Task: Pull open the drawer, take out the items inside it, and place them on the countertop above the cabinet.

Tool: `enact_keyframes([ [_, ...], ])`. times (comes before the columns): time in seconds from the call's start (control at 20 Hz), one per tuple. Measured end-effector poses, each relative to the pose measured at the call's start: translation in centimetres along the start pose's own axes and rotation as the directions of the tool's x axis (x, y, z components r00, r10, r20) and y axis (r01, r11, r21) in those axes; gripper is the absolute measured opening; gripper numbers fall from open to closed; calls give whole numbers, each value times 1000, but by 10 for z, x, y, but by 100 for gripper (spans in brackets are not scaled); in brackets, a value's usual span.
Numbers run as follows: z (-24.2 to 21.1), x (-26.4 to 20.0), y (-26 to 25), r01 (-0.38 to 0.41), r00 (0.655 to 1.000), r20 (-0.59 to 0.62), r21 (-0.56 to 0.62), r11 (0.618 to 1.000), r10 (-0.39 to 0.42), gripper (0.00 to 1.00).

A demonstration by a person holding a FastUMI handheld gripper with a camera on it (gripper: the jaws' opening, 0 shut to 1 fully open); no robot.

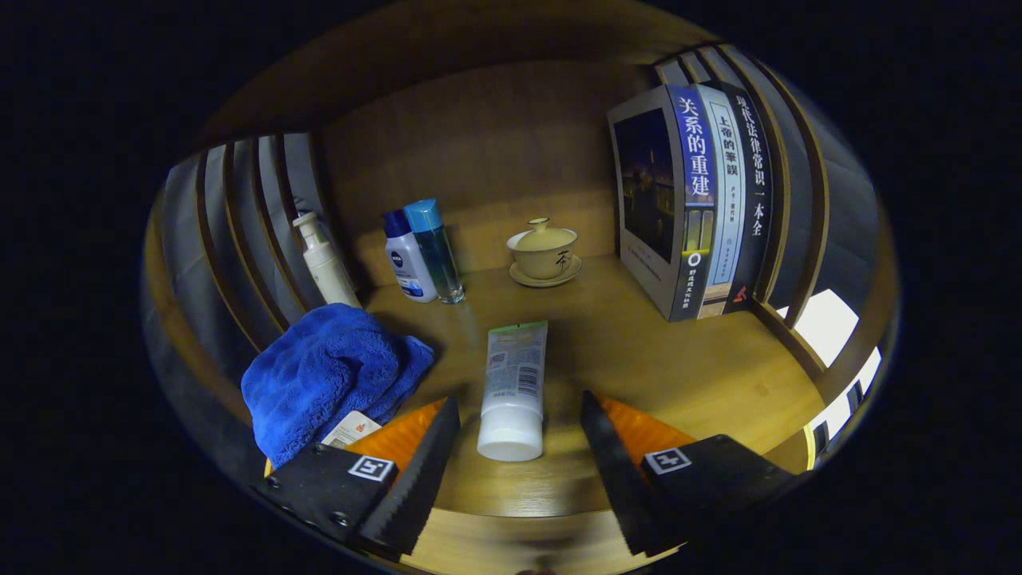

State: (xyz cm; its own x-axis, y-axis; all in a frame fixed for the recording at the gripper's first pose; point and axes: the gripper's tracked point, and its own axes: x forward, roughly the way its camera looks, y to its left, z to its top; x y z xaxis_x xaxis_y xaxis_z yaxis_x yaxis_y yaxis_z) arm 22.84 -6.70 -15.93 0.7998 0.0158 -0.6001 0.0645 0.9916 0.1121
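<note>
A white squeeze tube (511, 391) with a white cap lies on the wooden countertop (639, 359), cap end toward me. My gripper (519, 419) is open, and the tube's cap end sits between the two black fingertips with a gap on each side. A crumpled blue towel (327, 375) lies just left of the left finger (415, 471), partly covering a small white card (351, 430).
Against the back wall stand a white pump bottle (323, 259), a white bottle with a blue cap (406, 257), a clear blue bottle (435, 251) and a lidded tea cup on a saucer (544, 254). Upright books (695, 204) stand at the right. Slatted side walls (239, 231) close both ends.
</note>
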Motion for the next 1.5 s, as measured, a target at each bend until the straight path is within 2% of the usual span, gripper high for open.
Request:
enact_keyframes([
  [0.05,3,-3,1,-1,1000,12,-1,1000,1,99],
  [0.25,23,-19,0,10,995,97,-26,1000,-8,99],
  [0.45,42,-61,10,15,977,212,-111,994,9,99],
  [0.65,35,-109,38,-73,951,294,-101,992,100,99],
  [0.85,31,-153,44,-85,916,386,-87,993,112,99],
  [1.05,13,-191,51,-120,901,410,-80,990,143,98],
  [1.2,-6,-213,44,-105,894,430,-71,992,125,98],
  [1.5,-55,-224,27,-85,903,419,-50,995,99,98],
])
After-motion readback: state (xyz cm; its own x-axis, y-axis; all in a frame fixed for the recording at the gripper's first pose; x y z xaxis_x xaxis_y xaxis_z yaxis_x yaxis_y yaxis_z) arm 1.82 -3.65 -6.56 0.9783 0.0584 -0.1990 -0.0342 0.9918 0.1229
